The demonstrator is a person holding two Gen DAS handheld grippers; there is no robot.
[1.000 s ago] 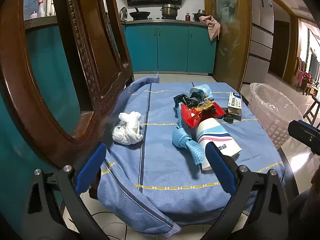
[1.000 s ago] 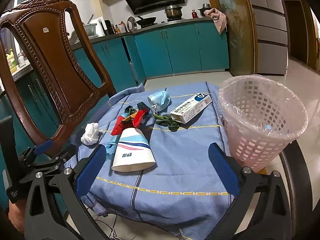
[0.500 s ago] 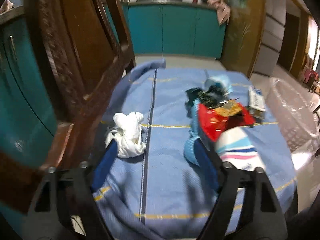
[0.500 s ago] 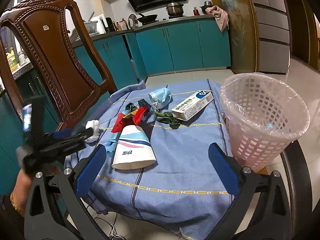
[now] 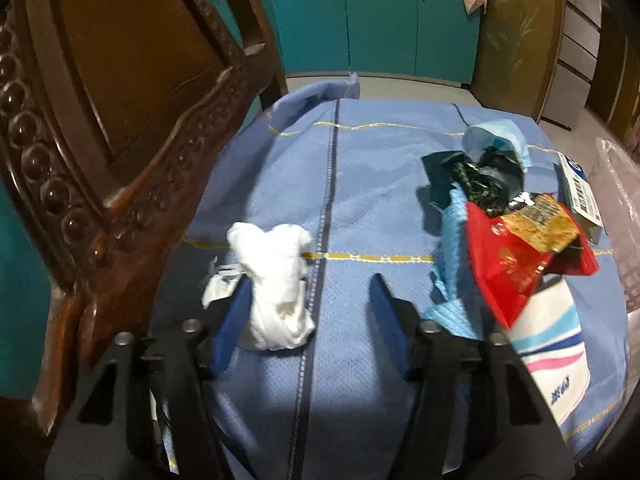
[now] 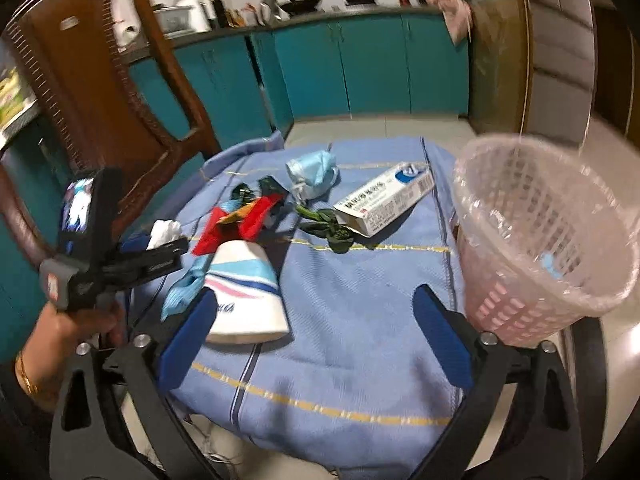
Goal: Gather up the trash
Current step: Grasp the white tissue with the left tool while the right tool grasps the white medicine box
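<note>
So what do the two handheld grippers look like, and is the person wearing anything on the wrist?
Both the left gripper and the right gripper have black frames with silver screws and blue pads on the fingers. The left one carries a small lit screen. A gold bracelet circles that wrist.

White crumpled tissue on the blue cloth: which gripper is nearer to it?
Left. The left gripper is closing around the white crumpled tissue, one finger beside it. The right gripper hangs over the paper cup, well apart from the tissue.
</note>
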